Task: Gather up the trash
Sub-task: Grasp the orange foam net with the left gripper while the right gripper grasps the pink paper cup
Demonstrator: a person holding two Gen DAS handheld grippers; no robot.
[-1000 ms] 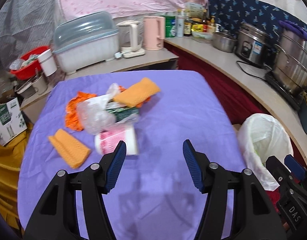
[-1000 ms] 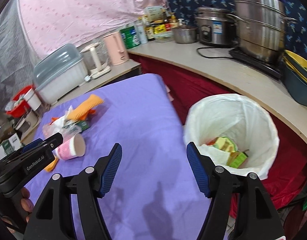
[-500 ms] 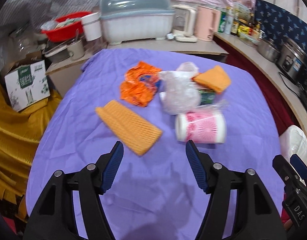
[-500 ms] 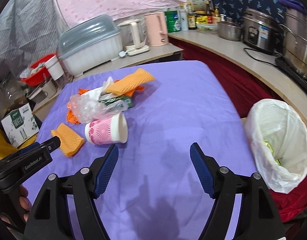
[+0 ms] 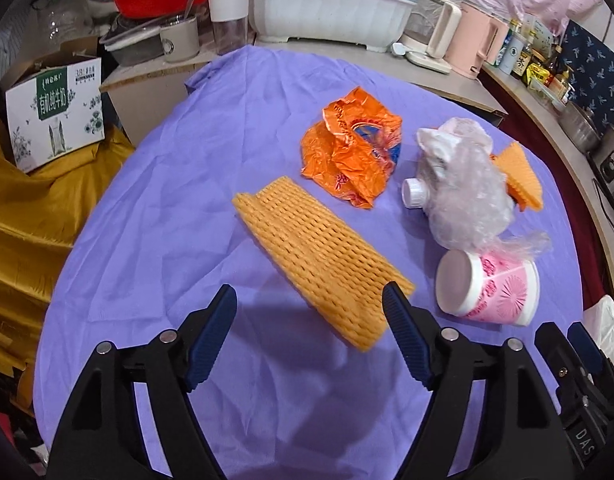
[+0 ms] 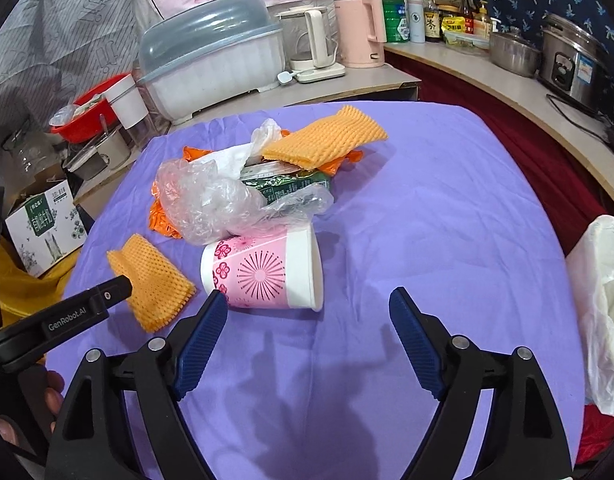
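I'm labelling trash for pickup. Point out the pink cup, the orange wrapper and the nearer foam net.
pink cup (image 6: 263, 276), right wrist view, its side.
orange wrapper (image 5: 353, 152), left wrist view, crumpled middle.
foam net (image 5: 319, 256), left wrist view, its middle.

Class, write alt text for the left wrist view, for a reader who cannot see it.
The left gripper, jaws opening and empty, hovers above an orange foam net on a purple tablecloth. Beyond lie a crumpled orange wrapper, a clear plastic bag and a tipped pink paper cup.
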